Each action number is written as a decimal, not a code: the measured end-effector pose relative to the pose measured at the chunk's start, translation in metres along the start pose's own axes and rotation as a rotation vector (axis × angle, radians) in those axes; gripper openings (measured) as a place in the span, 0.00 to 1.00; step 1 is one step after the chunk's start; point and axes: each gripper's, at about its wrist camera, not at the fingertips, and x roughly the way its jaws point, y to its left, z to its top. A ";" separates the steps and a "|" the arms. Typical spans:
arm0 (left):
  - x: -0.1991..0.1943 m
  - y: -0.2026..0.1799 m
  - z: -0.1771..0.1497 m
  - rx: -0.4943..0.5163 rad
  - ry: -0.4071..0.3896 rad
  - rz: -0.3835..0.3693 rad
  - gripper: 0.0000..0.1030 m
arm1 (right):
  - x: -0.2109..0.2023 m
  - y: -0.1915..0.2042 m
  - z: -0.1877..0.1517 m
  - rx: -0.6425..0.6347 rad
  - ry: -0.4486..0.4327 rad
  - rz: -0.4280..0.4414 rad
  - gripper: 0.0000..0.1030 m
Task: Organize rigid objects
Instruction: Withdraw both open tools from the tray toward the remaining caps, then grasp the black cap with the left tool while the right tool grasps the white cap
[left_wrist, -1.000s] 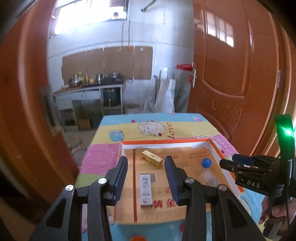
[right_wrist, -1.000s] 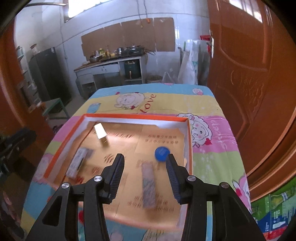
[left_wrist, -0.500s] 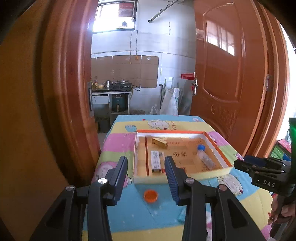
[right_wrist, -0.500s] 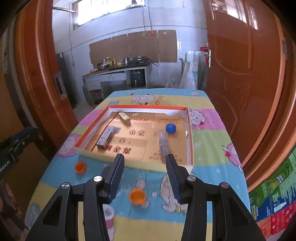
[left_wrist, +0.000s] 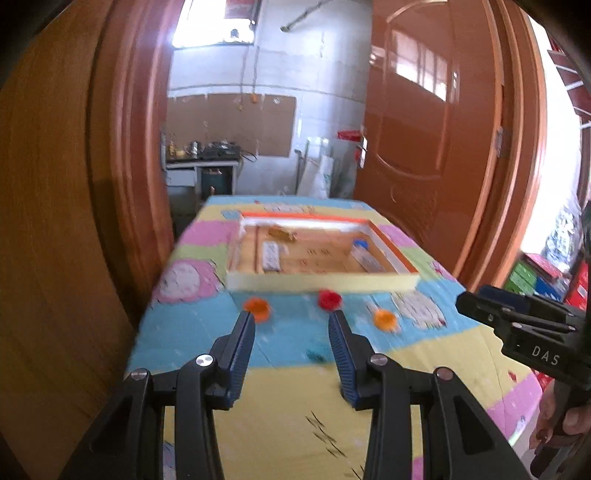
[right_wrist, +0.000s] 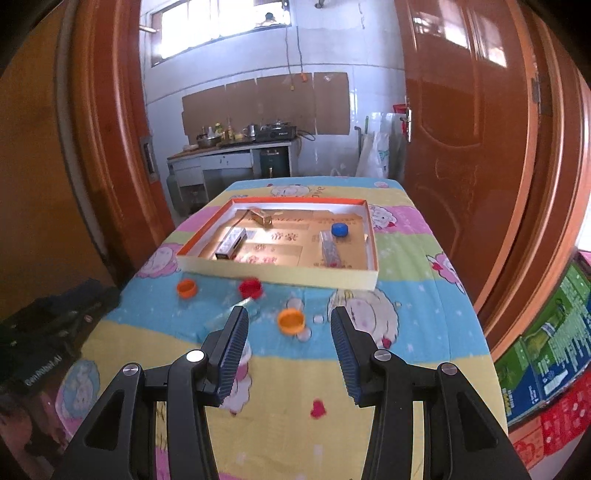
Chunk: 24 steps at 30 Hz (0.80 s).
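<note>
Two grippers hang above the near end of the table (right_wrist: 424, 354), both pointing along it toward the tray (right_wrist: 280, 275). Left gripper (left_wrist: 291, 317): jaws about half open, nothing between the pads. Right gripper (right_wrist: 289, 314): jaws likewise half open and empty; in the left wrist view it shows at the right edge, with a hand (left_wrist: 561, 424) on its handle. Tray sits in the far half of the table, orange rim, pale near wall. Inside it: gold box (right_wrist: 260, 216) toward the far left corner, flat white-and-silver box (right_wrist: 231, 242) along the left side, clear bottle (right_wrist: 330, 251) with blue cap (right_wrist: 340, 229) toward the right side, lying flat with the cap toward the far edge. Three loose caps lie on the cloth just in front of the tray's near wall: orange cap (right_wrist: 186, 287) nearest the left edge, red cap (right_wrist: 250, 287) at the middle, second orange cap (right_wrist: 291, 320) nearer the grippers and to the right. A clear item (right_wrist: 231, 314) lies by the red cap, beside the right gripper's left finger; too blurred to identify. Left wrist view is motion-blurred. Cartons (right_wrist: 546, 354) stand stacked beyond the table's right edge.
</note>
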 end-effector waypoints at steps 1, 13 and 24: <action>0.004 -0.005 -0.005 0.014 0.020 -0.019 0.40 | -0.001 0.001 -0.005 -0.004 0.001 -0.001 0.47; 0.048 -0.052 -0.043 0.158 0.218 -0.120 0.40 | 0.016 -0.017 -0.025 0.035 0.056 0.011 0.47; 0.077 -0.053 -0.050 0.147 0.277 -0.095 0.40 | 0.031 -0.024 -0.029 0.038 0.075 0.025 0.47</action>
